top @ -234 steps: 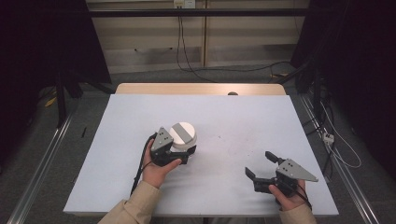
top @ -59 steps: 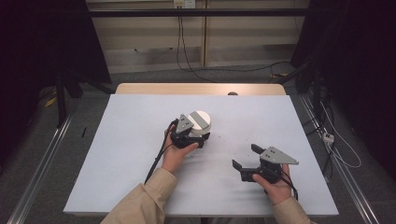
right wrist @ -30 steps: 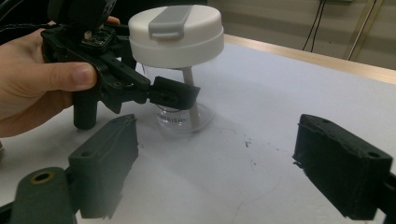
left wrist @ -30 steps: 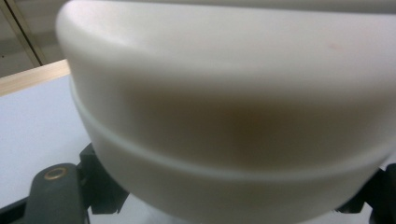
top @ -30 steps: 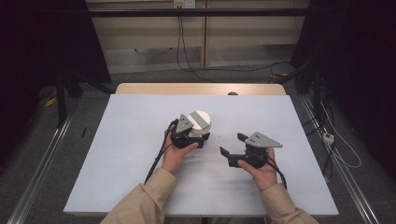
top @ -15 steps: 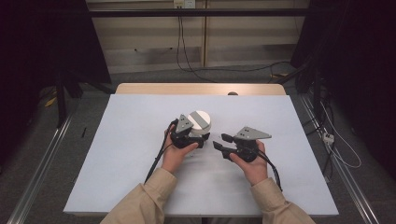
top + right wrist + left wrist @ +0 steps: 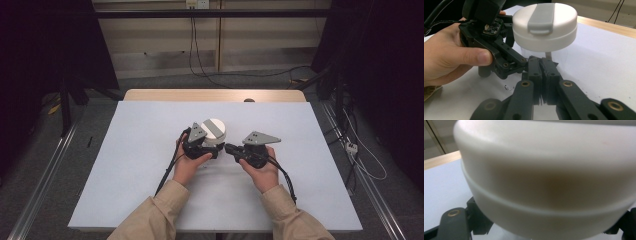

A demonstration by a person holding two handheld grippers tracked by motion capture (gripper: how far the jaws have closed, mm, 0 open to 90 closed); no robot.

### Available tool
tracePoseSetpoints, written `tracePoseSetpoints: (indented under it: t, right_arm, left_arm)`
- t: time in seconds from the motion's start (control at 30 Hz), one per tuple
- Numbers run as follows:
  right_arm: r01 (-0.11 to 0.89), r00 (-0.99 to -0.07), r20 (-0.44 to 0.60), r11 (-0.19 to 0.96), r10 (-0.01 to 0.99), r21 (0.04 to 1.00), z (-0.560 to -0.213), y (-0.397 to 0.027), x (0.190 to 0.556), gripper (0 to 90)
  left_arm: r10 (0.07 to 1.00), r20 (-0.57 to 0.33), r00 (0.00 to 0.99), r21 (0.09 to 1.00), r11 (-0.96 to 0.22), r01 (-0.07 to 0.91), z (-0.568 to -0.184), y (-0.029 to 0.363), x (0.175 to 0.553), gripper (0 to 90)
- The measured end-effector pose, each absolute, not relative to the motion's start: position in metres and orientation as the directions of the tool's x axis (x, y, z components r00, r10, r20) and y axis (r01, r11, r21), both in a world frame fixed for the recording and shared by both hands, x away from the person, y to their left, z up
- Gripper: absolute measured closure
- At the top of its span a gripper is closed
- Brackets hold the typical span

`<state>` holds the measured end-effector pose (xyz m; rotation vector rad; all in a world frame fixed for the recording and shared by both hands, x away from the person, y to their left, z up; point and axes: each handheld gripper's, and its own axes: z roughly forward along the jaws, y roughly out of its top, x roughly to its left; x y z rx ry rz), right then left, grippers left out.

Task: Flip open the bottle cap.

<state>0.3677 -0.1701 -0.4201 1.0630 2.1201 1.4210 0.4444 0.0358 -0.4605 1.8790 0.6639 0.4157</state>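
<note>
At mid-table [image 7: 125, 165], your left gripper [image 7: 202, 148] pinching the white-lidded jar [image 7: 214, 131] upright on the sheet, your right gripper [image 7: 231, 148] just right of it, jaws just snapped together on nothing, tips near the jar's base.

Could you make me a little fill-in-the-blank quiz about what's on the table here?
1. The white container has a strip across its lid coloured ____.
2. The container is gripped by the ____ gripper.
3. The jaws of the right gripper are pressed ____, with nothing between them.
4. The container stands on a table covered with a sheet coloured ____.

Missing words: grey; left; together; white
</note>
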Motion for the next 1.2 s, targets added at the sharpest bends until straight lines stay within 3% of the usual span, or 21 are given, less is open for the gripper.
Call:
tracePoseSetpoints:
  t: [1.2]
  right_arm:
    - [0.379, -0.636, 0.108, 0.188, 0.764, 0.906, -0.4120, -0.1634, 0.3772, 88.3]
  left_arm:
    - [0.616, -0.005, 0.788, 0.915, -0.316, 0.252, -0.4588, 0.0354, 0.4440, 18.9]
